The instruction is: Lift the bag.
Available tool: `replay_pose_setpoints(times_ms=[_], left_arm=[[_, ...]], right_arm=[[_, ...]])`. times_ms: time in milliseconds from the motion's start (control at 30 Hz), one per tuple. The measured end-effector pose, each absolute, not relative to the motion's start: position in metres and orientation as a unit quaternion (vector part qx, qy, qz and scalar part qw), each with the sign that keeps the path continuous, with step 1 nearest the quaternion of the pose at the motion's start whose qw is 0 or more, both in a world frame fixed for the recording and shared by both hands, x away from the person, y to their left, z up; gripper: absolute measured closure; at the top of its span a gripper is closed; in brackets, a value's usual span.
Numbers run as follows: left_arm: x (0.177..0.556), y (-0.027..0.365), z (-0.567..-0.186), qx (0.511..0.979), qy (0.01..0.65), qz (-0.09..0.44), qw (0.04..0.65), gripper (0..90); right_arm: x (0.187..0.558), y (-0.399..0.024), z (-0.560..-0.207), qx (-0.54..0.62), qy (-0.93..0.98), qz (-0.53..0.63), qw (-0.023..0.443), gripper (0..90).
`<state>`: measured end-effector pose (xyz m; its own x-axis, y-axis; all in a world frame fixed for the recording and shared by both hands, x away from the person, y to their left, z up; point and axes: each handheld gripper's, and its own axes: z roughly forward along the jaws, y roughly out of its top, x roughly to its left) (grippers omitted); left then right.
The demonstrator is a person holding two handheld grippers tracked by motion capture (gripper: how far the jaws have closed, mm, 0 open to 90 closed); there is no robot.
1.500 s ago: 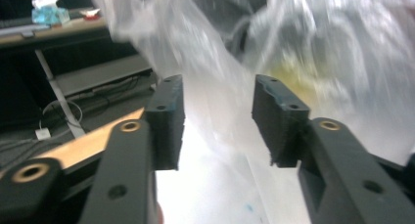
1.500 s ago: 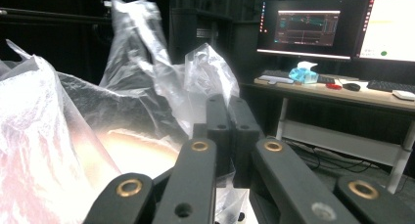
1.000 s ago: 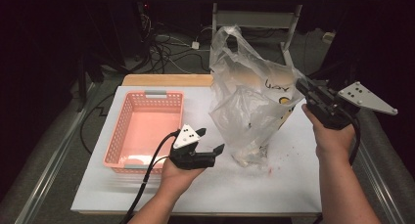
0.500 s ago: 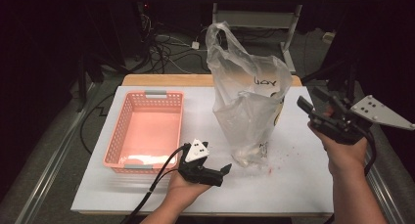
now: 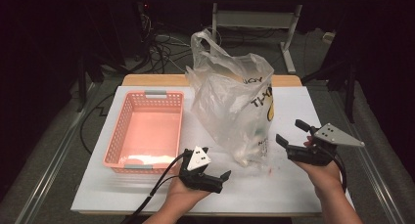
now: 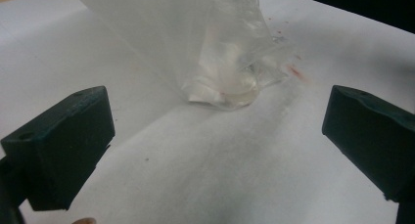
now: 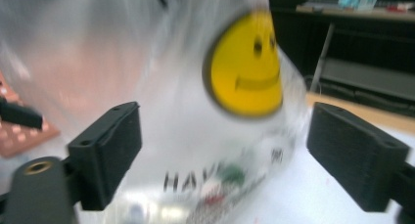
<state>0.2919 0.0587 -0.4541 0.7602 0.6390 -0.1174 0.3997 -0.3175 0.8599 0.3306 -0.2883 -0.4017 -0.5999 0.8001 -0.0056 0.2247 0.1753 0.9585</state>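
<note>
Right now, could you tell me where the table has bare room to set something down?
The white table is bare along its near edge, left of the left gripper, and on the far right beyond the plastic bag. The pink basket is nearly empty. It is crowded between bag and right gripper.

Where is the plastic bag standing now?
In the high view, the plastic bag stands on the white table, just right of the pink basket and between both grippers, untouched.
</note>
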Motion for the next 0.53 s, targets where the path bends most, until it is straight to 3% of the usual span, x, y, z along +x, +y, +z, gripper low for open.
replay_pose_setpoints(times_ms=[133, 533], left_arm=[[0.289, 0.059, -0.460, 0.801, 0.323, 0.122, 0.489, 0.0], [0.286, 0.057, -0.480, 0.815, 0.324, 0.121, 0.464, 0.0]], right_arm=[[0.326, -0.288, -0.424, 0.368, 0.726, 0.518, 0.264, 0.1], [0.309, -0.297, -0.455, 0.376, 0.735, 0.498, 0.266, 0.1]])
